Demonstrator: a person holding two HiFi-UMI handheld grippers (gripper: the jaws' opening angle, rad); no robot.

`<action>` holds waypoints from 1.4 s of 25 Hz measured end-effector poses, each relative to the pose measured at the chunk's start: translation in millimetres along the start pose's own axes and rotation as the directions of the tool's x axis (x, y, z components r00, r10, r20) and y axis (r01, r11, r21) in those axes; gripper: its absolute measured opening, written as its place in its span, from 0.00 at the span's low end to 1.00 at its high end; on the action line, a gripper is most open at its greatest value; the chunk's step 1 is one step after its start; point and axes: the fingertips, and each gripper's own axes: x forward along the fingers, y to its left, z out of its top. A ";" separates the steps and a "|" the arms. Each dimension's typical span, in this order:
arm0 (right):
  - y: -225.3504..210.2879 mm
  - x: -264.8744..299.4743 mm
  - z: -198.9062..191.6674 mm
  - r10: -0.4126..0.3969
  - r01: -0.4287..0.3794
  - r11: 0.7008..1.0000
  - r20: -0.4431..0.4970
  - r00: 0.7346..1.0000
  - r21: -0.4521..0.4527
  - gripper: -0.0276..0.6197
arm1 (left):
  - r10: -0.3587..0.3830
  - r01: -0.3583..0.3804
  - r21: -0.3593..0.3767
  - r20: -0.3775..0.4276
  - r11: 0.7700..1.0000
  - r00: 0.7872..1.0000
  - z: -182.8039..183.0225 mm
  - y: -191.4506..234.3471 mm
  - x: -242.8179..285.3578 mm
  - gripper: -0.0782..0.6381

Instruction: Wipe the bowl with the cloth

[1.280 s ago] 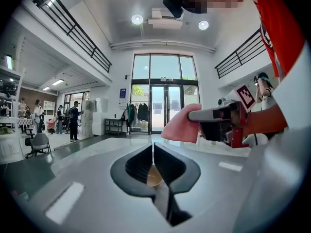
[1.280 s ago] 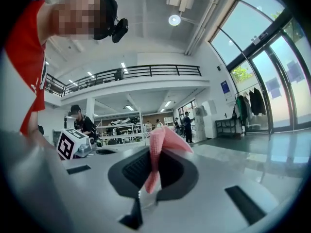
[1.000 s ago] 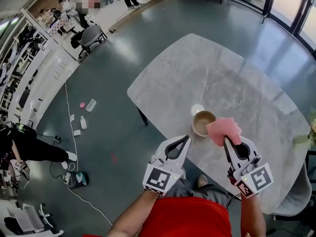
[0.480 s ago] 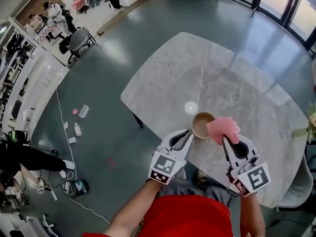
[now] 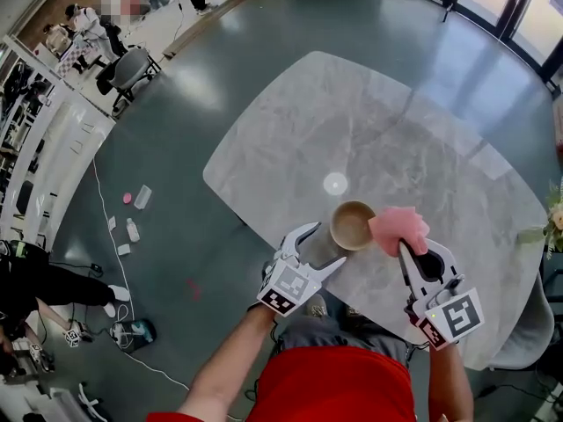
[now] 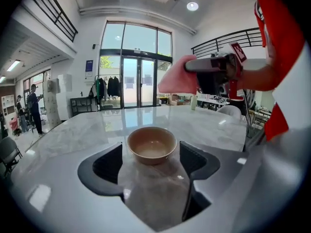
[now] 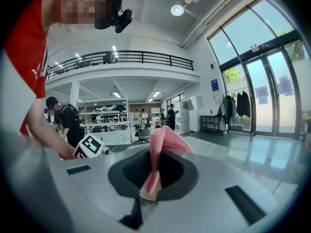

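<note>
A tan bowl point(image 5: 353, 225) point(image 6: 151, 144) stands upright near the front edge of the marble table point(image 5: 422, 139). My left gripper point(image 5: 324, 246) point(image 6: 151, 162) is low at the table edge. Its jaws have just been opening and now stand wide. The bowl sits at their mouth, apart from both pads point(image 6: 110, 164). My right gripper point(image 5: 405, 250) point(image 7: 149, 181) is shut on a pink cloth point(image 5: 398, 228) point(image 7: 159, 149), held in the air just right of the bowl. The cloth point(image 6: 177, 75) also shows above the bowl in the left gripper view.
The table's front edge runs right under both grippers, with grey floor to the left. A bright lamp reflection point(image 5: 335, 183) lies behind the bowl. A plant point(image 5: 552, 220) stands at the table's right rim. Chairs point(image 5: 130, 67) and small litter point(image 5: 141, 198) lie far left.
My left gripper came forward and down to the bowl and went from shut to wide open. The right gripper with the cloth has barely shifted.
</note>
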 end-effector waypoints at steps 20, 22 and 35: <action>-5.0 74.1 -74.6 -0.007 -0.113 0.927 -0.318 0.948 -0.357 0.06 | -0.123 0.134 0.065 -0.152 0.989 0.981 -35.1 -3.1 60.6 0.70; 3.3 86.2 -84.0 0.022 -0.186 0.893 -0.373 0.927 -0.410 0.06 | -0.126 0.139 0.068 -0.169 0.988 0.977 -35.4 -3.1 63.4 0.70; 49.8 105.7 -143.8 0.206 -0.543 0.745 -0.641 0.740 -0.388 0.06 | -0.144 0.161 0.110 -0.143 0.981 0.979 -12.0 -7.8 67.5 0.70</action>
